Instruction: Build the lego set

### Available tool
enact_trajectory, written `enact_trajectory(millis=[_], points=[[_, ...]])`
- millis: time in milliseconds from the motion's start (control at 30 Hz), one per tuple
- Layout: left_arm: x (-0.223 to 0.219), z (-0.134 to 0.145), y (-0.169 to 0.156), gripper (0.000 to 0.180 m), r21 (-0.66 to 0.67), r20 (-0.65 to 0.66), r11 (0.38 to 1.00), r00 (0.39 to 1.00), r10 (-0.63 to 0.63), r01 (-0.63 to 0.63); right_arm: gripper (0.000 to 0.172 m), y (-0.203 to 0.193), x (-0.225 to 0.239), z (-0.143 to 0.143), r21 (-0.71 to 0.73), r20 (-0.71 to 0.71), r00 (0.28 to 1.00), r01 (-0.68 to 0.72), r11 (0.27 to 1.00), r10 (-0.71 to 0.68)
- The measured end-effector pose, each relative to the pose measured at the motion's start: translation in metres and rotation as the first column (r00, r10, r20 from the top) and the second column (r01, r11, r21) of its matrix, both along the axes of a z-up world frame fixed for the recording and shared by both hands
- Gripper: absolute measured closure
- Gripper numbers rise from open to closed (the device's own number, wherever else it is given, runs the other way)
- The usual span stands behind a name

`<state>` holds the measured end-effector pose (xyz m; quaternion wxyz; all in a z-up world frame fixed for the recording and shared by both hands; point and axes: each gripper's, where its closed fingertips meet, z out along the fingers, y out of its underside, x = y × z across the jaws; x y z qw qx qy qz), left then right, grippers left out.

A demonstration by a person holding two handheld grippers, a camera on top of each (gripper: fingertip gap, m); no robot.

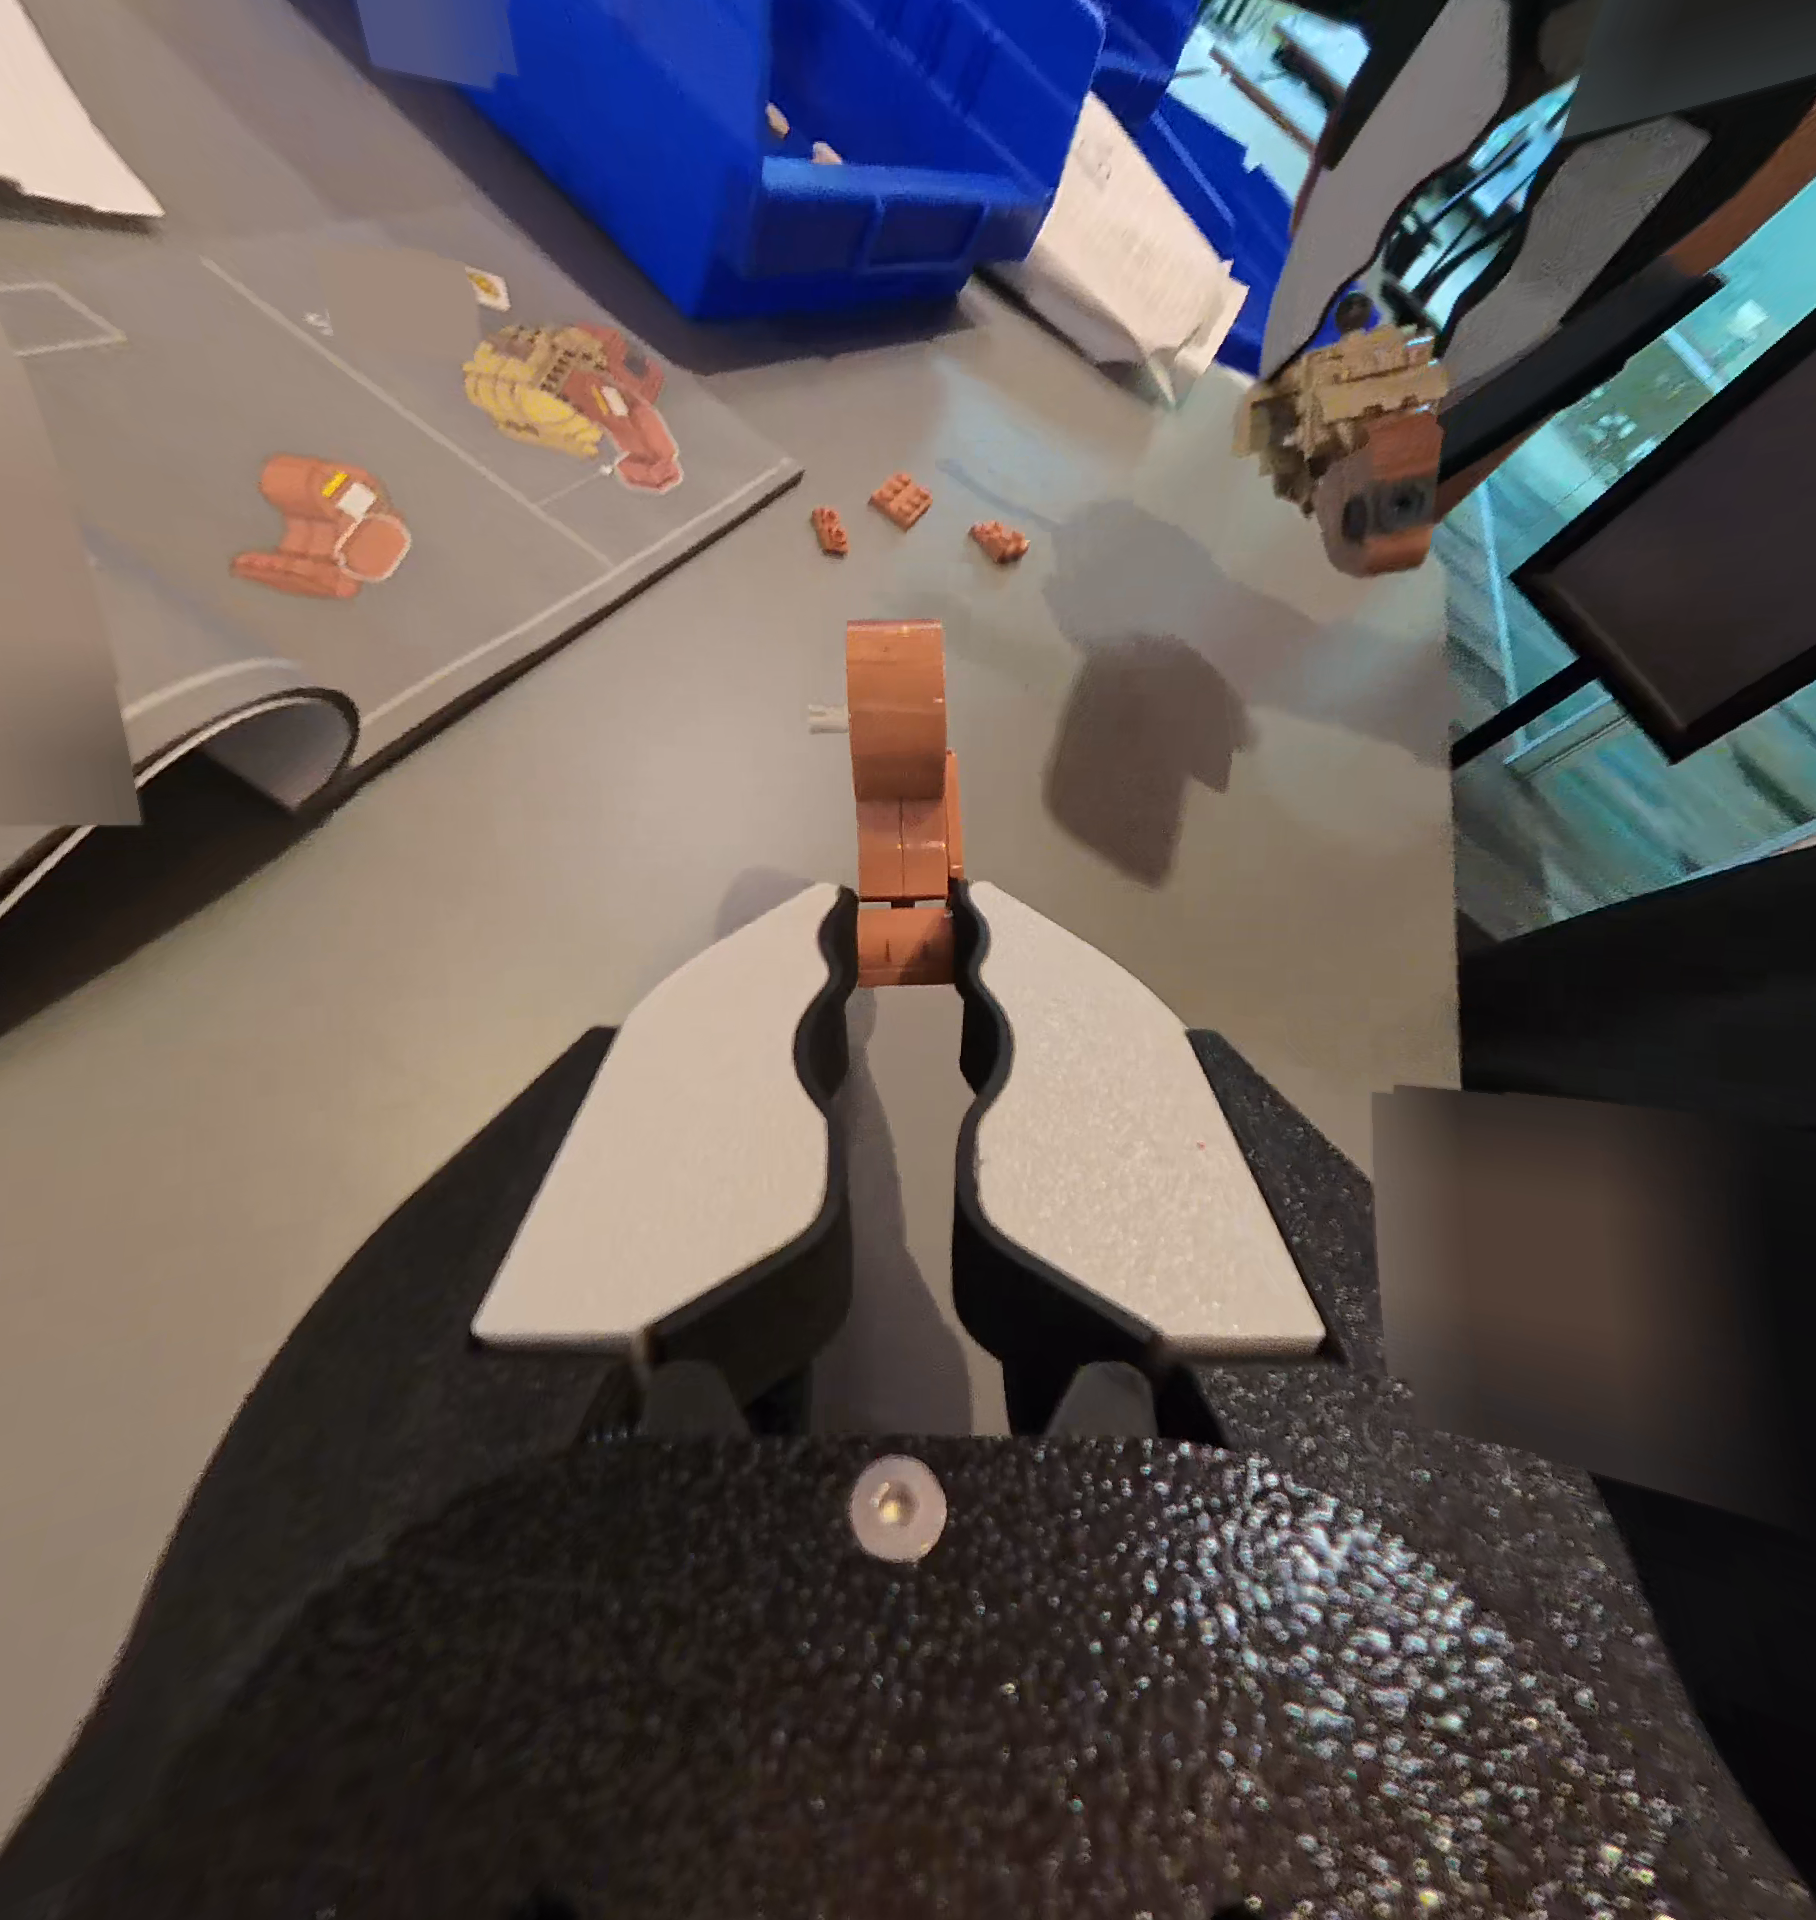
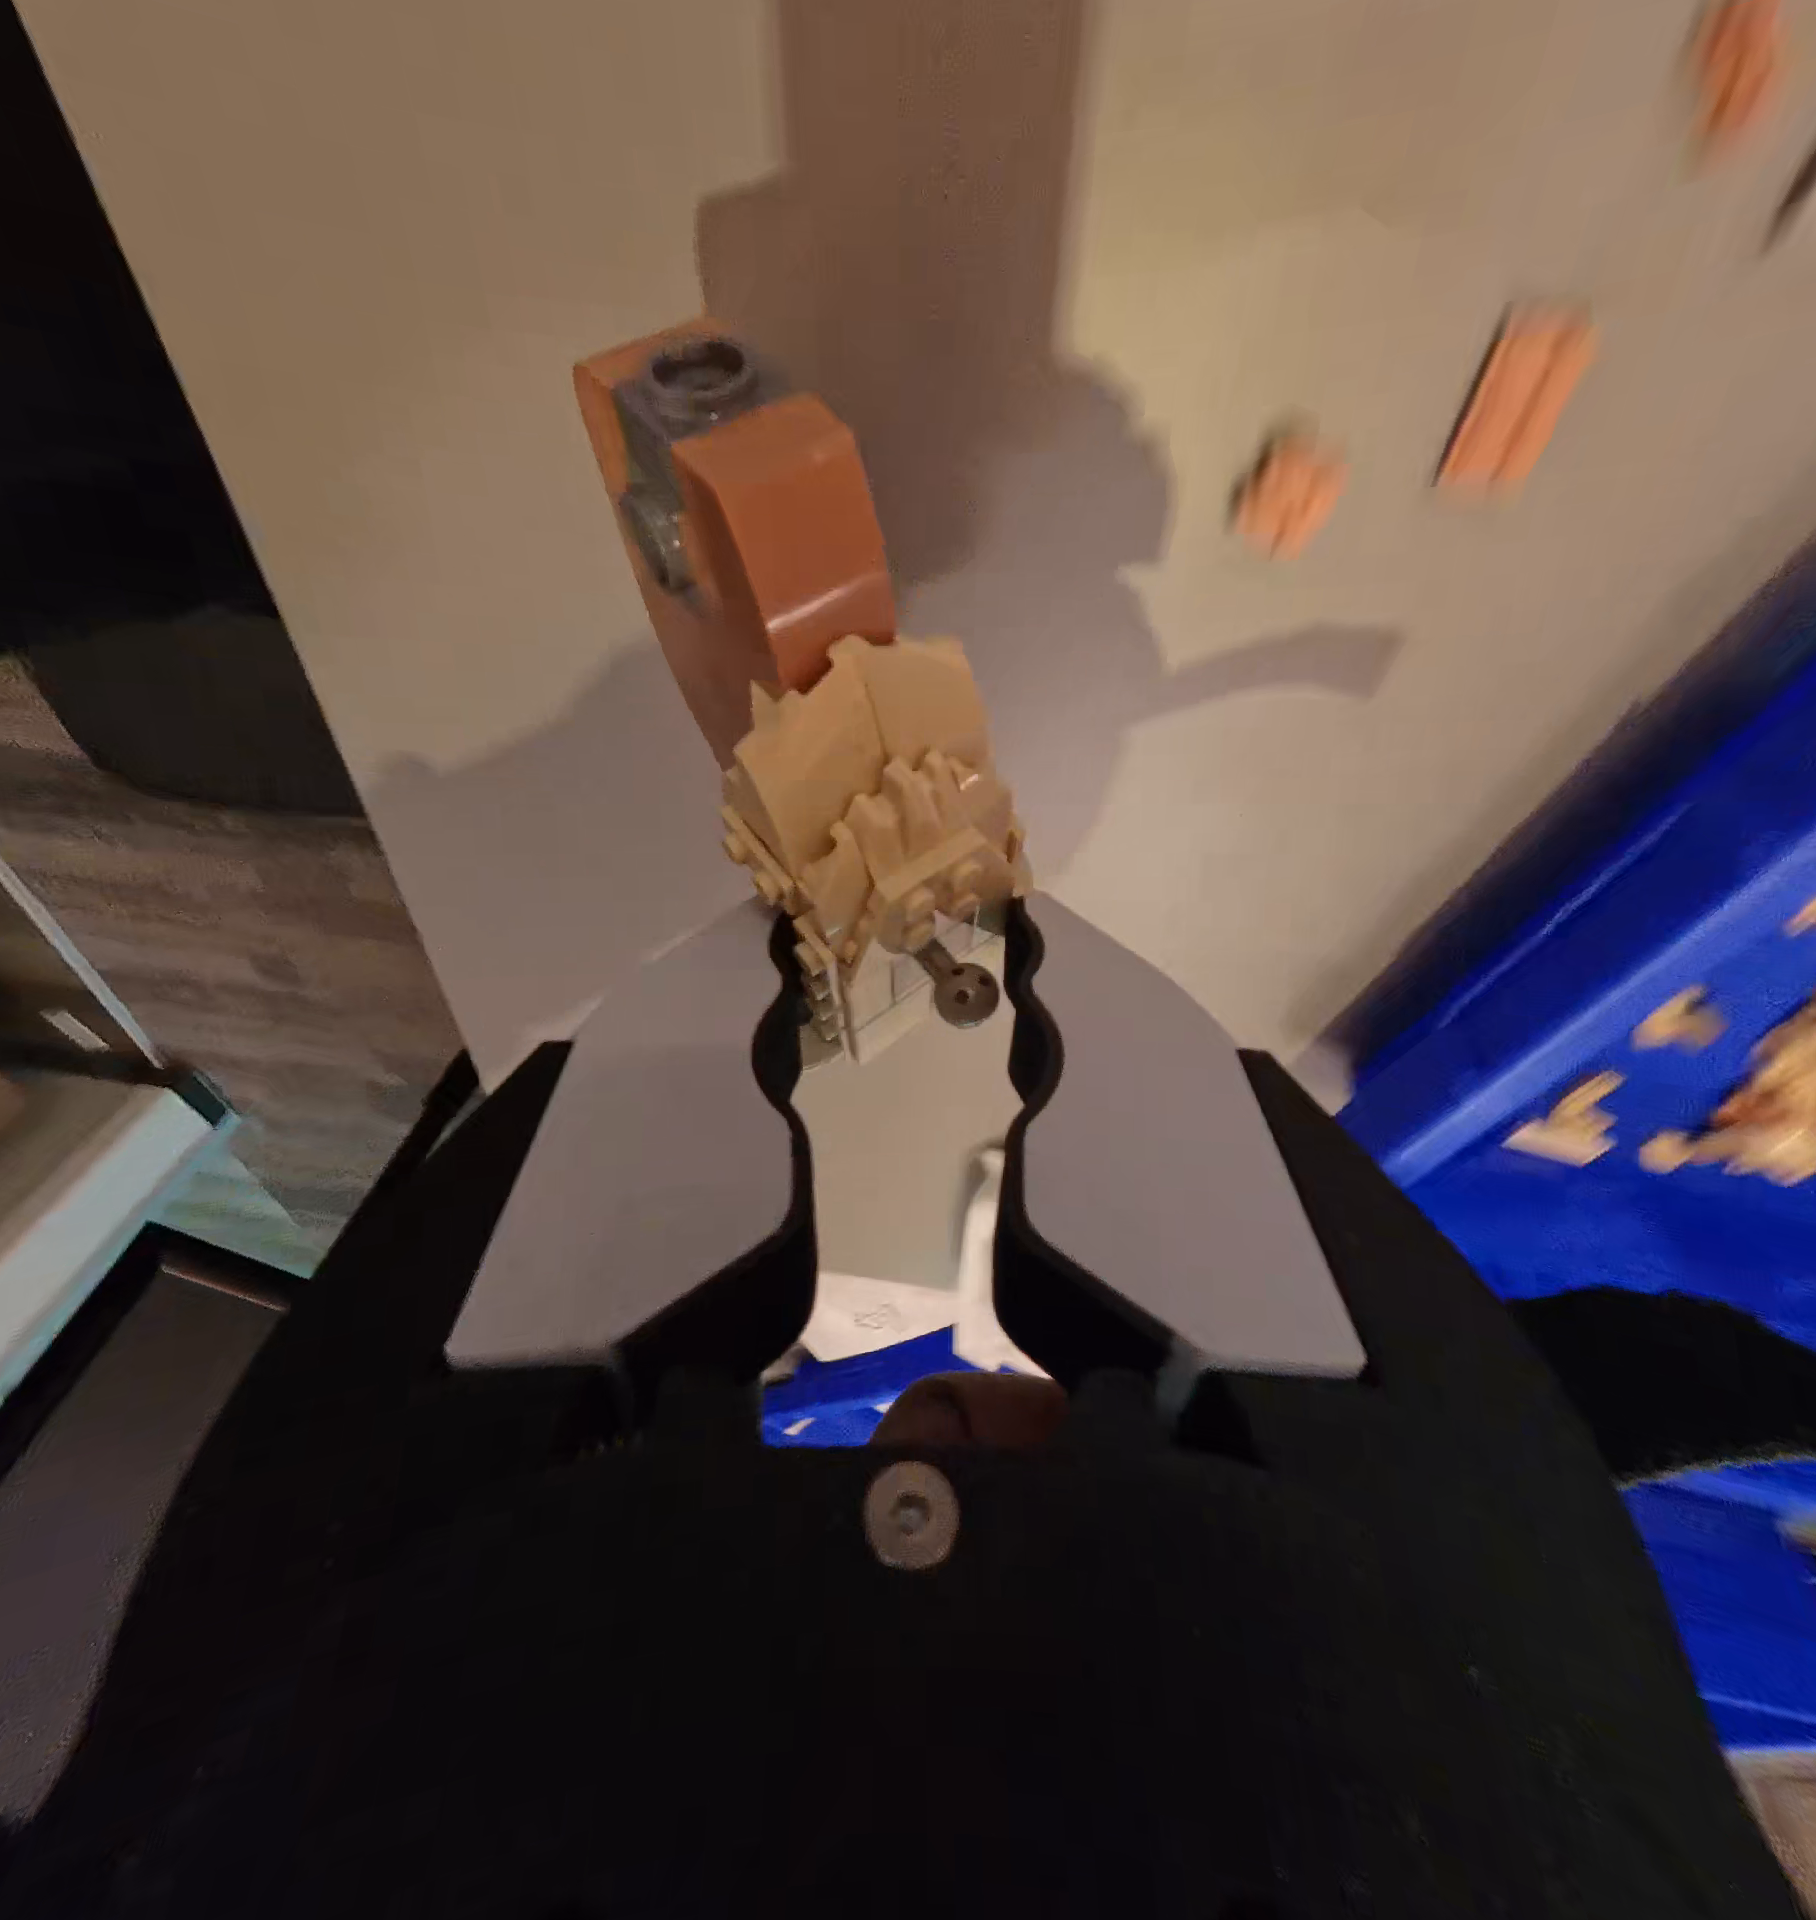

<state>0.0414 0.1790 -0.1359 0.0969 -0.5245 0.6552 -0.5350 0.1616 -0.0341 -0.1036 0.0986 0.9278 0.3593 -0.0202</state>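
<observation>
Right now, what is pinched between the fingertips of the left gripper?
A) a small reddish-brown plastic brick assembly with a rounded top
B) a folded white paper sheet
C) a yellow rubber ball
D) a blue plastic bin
A: the left gripper clamps the reddish-brown brick assembly at its base, above the grey table.

Open instruction booklet (image 1: 384,436), blue bins (image 1: 800,156), white papers (image 1: 1132,270), three loose brown bricks (image 1: 901,500) on grey table (image 1: 571,883).
</observation>
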Motion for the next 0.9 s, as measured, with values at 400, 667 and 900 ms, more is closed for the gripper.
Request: enact_trajectory(millis=[400, 667, 900], points=[[-0.018, -0.005, 0.033, 0.164, 0.111, -0.008, 0.991, 0.997, 0.075, -0.074, 0.135, 0.132, -0.051, -0.032, -0.002, 0.039, 0.984, 0.171, 0.985, -0.171], [-0.019, -0.004, 0.024, 0.164, 0.147, 0.005, 0.988, 0.999, 0.035, -0.036, 0.135, 0.136, -0.063, -0.053, -0.033, -0.105, 0.933, 0.343, 0.939, -0.345], [-0.018, -0.006, 0.026, 0.164, 0.136, 0.006, 0.99, 0.999, 0.047, -0.047, 0.131, 0.146, -0.058, -0.051, 0.095, -0.256, 0.9, 0.387, 0.917, -0.353]])
